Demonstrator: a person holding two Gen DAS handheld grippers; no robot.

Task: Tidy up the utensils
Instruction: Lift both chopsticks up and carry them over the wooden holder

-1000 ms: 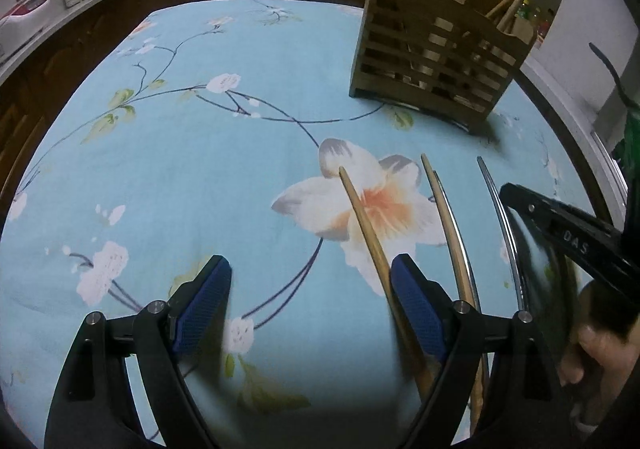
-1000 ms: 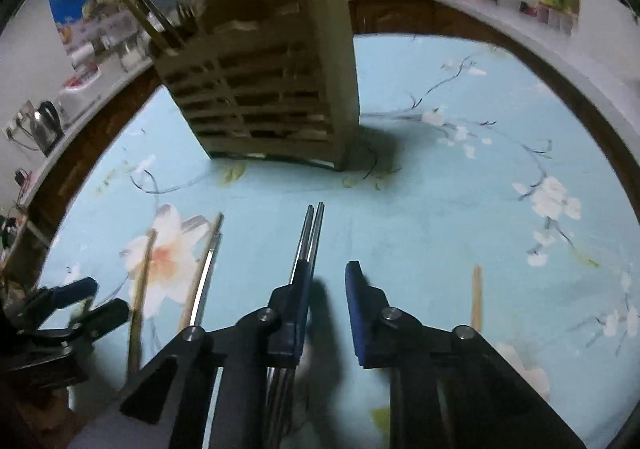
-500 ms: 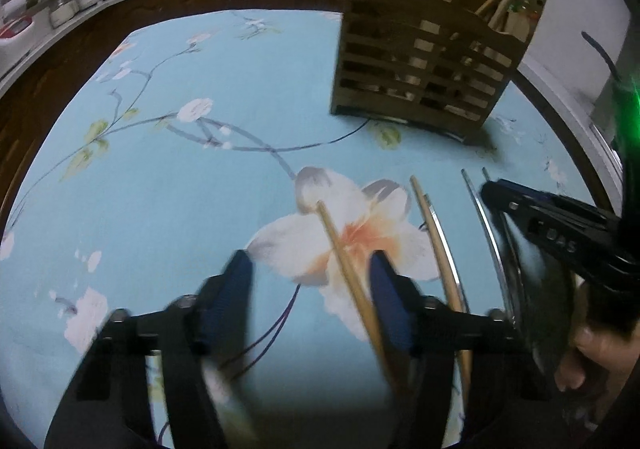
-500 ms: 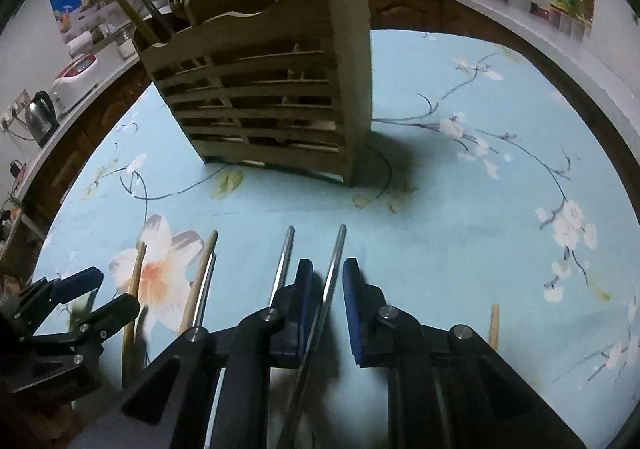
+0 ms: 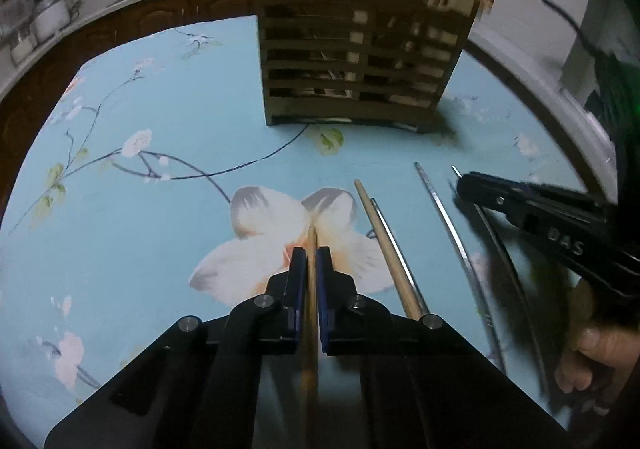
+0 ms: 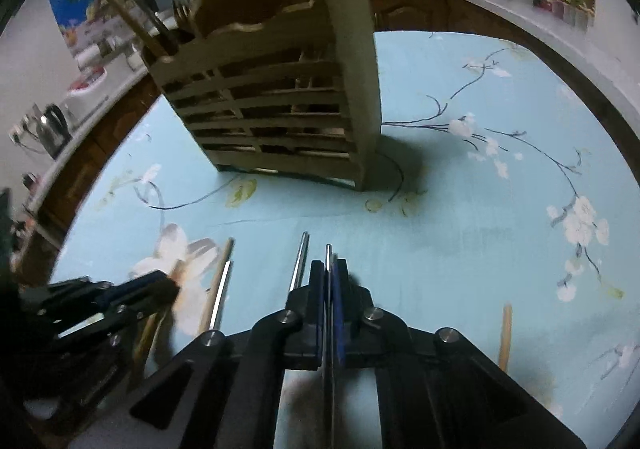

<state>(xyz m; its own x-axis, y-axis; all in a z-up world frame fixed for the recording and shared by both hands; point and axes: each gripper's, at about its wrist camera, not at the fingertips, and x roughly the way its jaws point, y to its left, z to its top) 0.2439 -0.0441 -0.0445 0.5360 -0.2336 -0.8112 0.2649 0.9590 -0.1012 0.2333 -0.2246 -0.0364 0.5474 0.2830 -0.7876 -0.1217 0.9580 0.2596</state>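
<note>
**Left wrist view: each hand-held gripper pinches one chopstick**

Left wrist view shows the left hand-held gripper point(image 5: 311, 255) pressed together on a wooden chopstick point(image 5: 311, 245), low over the desk point(image 5: 120, 233) with its blue floral cloth. Just to its right lie another wooden chopstick point(image 5: 384, 245) and a metal chopstick point(image 5: 444, 209), side by side, pointing toward the slatted wooden utensil holder point(image 5: 360, 65), which stands upright farther back with sticks in its right compartment. The right hand-held gripper point(image 6: 328, 269) reaches in from the right edge, a bare hand point(image 5: 592, 361) on its handle. Its blue pads are closed on a thin metal chopstick point(image 6: 328, 257); a loose metal one point(image 6: 300, 257) lies just left.
</note>
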